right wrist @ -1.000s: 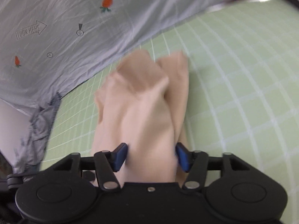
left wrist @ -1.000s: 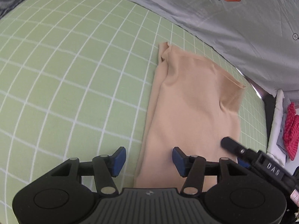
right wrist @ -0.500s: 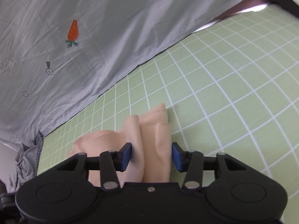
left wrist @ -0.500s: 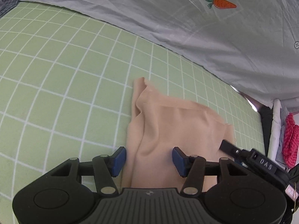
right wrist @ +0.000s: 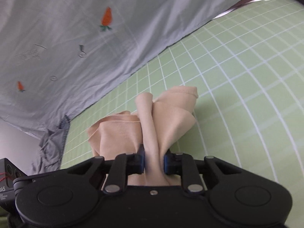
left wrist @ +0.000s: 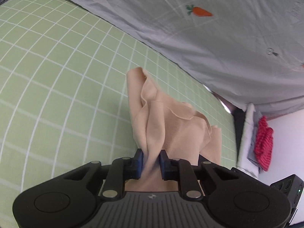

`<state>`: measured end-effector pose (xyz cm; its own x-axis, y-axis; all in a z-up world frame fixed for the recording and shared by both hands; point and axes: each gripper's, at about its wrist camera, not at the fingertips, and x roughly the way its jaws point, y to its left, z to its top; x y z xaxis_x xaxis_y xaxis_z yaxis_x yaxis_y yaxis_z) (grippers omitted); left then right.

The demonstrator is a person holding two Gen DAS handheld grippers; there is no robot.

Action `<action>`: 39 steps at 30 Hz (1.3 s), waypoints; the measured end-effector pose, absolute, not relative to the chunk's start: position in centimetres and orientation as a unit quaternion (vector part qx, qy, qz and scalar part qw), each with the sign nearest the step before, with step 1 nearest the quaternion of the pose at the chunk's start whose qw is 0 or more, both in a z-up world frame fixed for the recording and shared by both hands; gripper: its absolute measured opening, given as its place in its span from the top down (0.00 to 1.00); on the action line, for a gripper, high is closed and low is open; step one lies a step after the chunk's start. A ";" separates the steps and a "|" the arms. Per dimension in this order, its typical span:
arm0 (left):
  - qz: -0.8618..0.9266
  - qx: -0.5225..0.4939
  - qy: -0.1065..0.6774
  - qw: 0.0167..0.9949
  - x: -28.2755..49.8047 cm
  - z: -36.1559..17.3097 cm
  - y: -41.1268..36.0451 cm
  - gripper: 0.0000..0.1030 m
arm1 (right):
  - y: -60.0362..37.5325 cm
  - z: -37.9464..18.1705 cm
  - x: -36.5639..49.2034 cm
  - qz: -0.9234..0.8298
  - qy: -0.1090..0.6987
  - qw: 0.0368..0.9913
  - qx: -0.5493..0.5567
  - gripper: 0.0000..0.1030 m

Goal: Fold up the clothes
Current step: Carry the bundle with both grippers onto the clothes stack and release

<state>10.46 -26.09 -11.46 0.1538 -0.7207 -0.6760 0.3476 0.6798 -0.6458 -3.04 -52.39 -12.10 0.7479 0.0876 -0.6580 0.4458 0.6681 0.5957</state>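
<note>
Cloth (left wrist: 176,131), beige and thin, hangs bunched above a green mat (left wrist: 57,87) ruled in white squares. The left gripper (left wrist: 151,162) pinches a thick fold of it between its blue pads (left wrist: 138,160), and the right gripper (right wrist: 153,160) clamps another gathered fold in the same way, blue pads (right wrist: 168,161) pressed against the fabric on both sides. In the right view the cloth (right wrist: 152,121) rises from the jaws in loose pleats, a stitched hem showing at its far edge; part of it seems to droop to the mat, though whether it touches is hard to tell.

The mat (right wrist: 247,95) fills most of the surface in both views and lies flat. Along its far side runs a grey sheet (left wrist: 190,34), creased, printed with small orange carrots (left wrist: 201,11) and faint line symbols; its edge overlaps the mat's border. In the right view the sheet (right wrist: 66,47) ends at the left in a crumpled corner with a dark stitched seam, with a pale wall (right wrist: 13,138) beyond it.

At the right of the left view, past the end of the mat, a white wall (left wrist: 285,142) stands behind a stack of pale folded fabric (left wrist: 247,138) with a red knitted piece (left wrist: 263,144) beside it. A black device shows at the lower corner of each view.
</note>
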 end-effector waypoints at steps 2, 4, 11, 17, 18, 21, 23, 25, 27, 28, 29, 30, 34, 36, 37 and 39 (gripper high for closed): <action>-0.377 -0.169 0.536 0.736 8.6 -10.5 -25.6 0.82 | -51.5 -10.5 -5.6 -0.116 0.329 0.852 0.390 0.82; -0.394 -0.161 0.528 0.735 7.0 -9.6 -25.6 0.82 | -50.6 -9.1 -7.8 -0.129 0.319 0.857 0.384 0.82; -0.456 -0.132 0.518 0.712 0.8 -7.6 -27.5 0.82 | -49.0 -5.3 -15.0 -0.187 0.299 0.864 0.361 0.82; -0.498 -0.106 0.519 0.687 -5.9 -7.9 -32.7 0.82 | -50.4 -5.3 -23.3 -0.246 0.286 0.851 0.365 0.82; -0.500 -0.102 0.519 0.686 -7.2 -7.9 -34.1 0.82 | -51.0 -6.0 -24.5 -0.252 0.282 0.848 0.371 0.82; -0.509 -0.090 0.518 0.682 -10.8 -8.2 -38.5 0.82 | -54.5 -7.5 -27.9 -0.262 0.273 0.844 0.379 0.82; -0.513 -0.081 0.516 0.682 -13.1 -8.2 -41.7 0.83 | -57.6 -8.3 -30.1 -0.262 0.269 0.843 0.384 0.82; -0.504 -0.079 0.517 0.688 -15.0 -7.9 -46.1 0.83 | -61.4 -9.1 -32.1 -0.253 0.268 0.846 0.386 0.82; -0.503 -0.084 0.518 0.687 -17.2 -7.8 -50.0 0.84 | -65.8 -9.6 -34.4 -0.248 0.273 0.844 0.389 0.82; -0.505 -0.087 0.519 0.684 -18.1 -7.9 -51.9 0.84 | -67.7 -9.6 -35.3 -0.246 0.272 0.849 0.381 0.82; -0.508 -0.090 0.520 0.681 -18.9 -8.0 -53.9 0.86 | -69.6 -9.6 -36.3 -0.245 0.271 0.854 0.371 0.82; -0.507 -0.094 0.525 0.677 -19.7 -8.0 -55.8 0.86 | -71.4 -9.3 -37.1 -0.248 0.266 0.855 0.370 0.82; -0.514 -0.090 0.525 0.673 -22.4 -5.8 -62.6 0.88 | -78.3 -7.9 -39.9 -0.265 0.246 0.854 0.373 0.82; -0.532 -0.070 0.499 0.680 -23.5 -4.0 -66.0 0.88 | -81.0 -6.4 -40.5 -0.267 0.228 0.863 0.362 0.82; -0.541 -0.067 0.487 0.682 -23.6 -3.3 -67.6 0.88 | -82.3 -5.7 -40.5 -0.269 0.218 0.869 0.355 0.82; -0.558 -0.065 0.467 0.683 -23.6 -1.9 -70.8 0.88 | -84.9 -4.5 -40.6 -0.273 0.196 0.879 0.339 0.82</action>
<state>-23.59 -70.76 -1.91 -0.0573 -0.8229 -0.5652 0.7017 0.3695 -0.6091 -40.58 -84.93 -4.48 0.7740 -0.3475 -0.5293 0.6129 0.6210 0.4886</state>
